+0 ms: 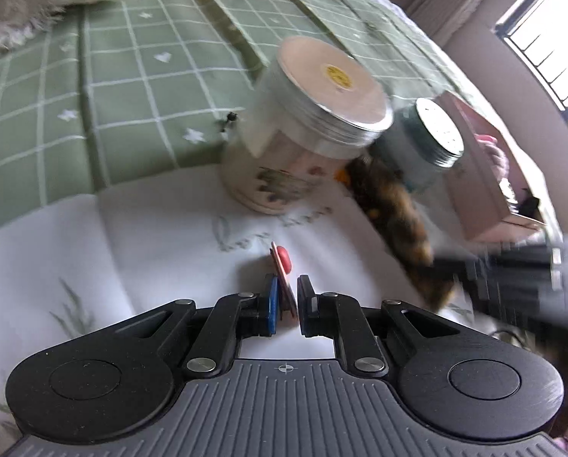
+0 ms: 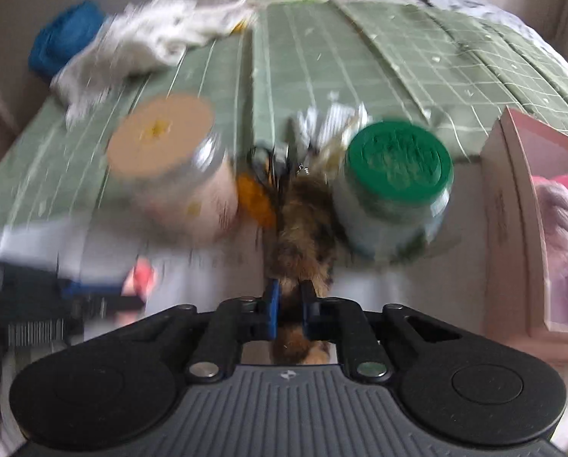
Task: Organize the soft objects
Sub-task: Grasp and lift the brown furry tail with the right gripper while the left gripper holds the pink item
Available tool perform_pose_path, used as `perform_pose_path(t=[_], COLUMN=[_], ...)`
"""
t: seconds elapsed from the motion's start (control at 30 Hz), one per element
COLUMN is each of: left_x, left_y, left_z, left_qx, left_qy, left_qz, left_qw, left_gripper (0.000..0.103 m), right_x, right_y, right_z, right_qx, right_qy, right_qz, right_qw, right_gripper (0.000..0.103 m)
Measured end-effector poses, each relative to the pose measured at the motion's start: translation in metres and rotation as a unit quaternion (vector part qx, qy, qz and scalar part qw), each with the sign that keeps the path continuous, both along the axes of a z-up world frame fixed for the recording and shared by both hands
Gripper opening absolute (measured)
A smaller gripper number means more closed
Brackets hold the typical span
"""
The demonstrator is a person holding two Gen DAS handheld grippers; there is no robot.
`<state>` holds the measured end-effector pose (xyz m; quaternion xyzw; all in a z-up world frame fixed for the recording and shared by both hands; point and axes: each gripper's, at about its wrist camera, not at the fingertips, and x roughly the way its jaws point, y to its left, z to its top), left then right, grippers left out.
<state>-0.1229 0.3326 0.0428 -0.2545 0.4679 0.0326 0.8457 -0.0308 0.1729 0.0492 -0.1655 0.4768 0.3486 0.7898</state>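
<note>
Furry brown toy (image 2: 303,236) pinched in right gripper (image 2: 287,297), between two jars.

My right gripper (image 2: 288,304) is facing a narrow lane between the tan-lid jar (image 2: 169,163) and the green-lid jar (image 2: 394,186), with the furry toy (image 2: 303,224) filling it. The pink box (image 2: 512,228) is walling off the right, seemingly close, though blur is hiding edges.
</note>
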Motion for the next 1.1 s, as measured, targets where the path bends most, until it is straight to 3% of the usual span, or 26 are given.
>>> perform_pose_path(t=[0.1,0.2,0.33,0.43,0.5,0.57,0.67,0.73,0.77,0.8,0.9,1.1], left_x=[0.002,0.003,0.003,0.004,0.004,0.005,0.006,0.006,0.005,0.005,0.003,0.001], left_y=[-0.005,-0.006,-0.005,-0.006,-0.005,-0.005,-0.002,0.001,0.002,0.002,0.004,0.004], left_z=[-0.002,-0.005,-0.008,-0.009,-0.01,-0.011,-0.015,-0.016,-0.016,-0.017,-0.017,-0.013], left_qx=[-0.003,-0.005,-0.01,-0.008,-0.009,-0.011,-0.02,-0.027,-0.03,-0.032,-0.034,-0.031], left_qy=[0.004,0.011,0.016,0.019,0.019,0.02,0.017,0.016,0.015,0.015,0.014,0.014], left_qz=[-0.013,-0.014,-0.011,-0.012,-0.012,-0.012,-0.012,-0.009,-0.008,-0.008,-0.009,-0.01], left_qw=[0.9999,0.9998,0.9998,0.9997,0.9997,0.9997,0.9996,0.9995,0.9994,0.9993,0.9993,0.9994], left_gripper=[0.013,0.013,0.013,0.013,0.014,0.014,0.014,0.014,0.014,0.014,0.014,0.014], right_x=[-0.028,-0.05,-0.057,-0.048,-0.04,-0.031,-0.024,-0.021,-0.019,-0.017,-0.018,-0.013], right_y=[-0.025,-0.045,-0.046,-0.022,0.0,0.024,0.057,0.075,0.082,0.085,0.07,0.02], right_z=[0.0,0.005,0.029,0.046,0.046,0.038,0.015,-0.002,-0.009,-0.012,0.013,0.111], right_qx=[-0.036,-0.039,-0.006,0.023,0.032,0.027,0.003,-0.029,-0.042,-0.053,-0.021,0.085], right_qy=[0.013,0.016,-0.055,-0.105,-0.129,-0.153,-0.193,-0.221,-0.224,-0.219,-0.205,-0.176], right_qz=[0.032,0.06,0.061,0.054,0.062,0.07,0.086,0.098,0.103,0.109,0.101,0.052], right_qw=[0.999,0.997,0.997,0.993,0.989,0.985,0.977,0.97,0.968,0.968,0.973,0.979], right_gripper=[0.008,0.008,0.009,0.013,0.031,0.043,0.043,0.042,0.03,0.003,0.002,0.001])
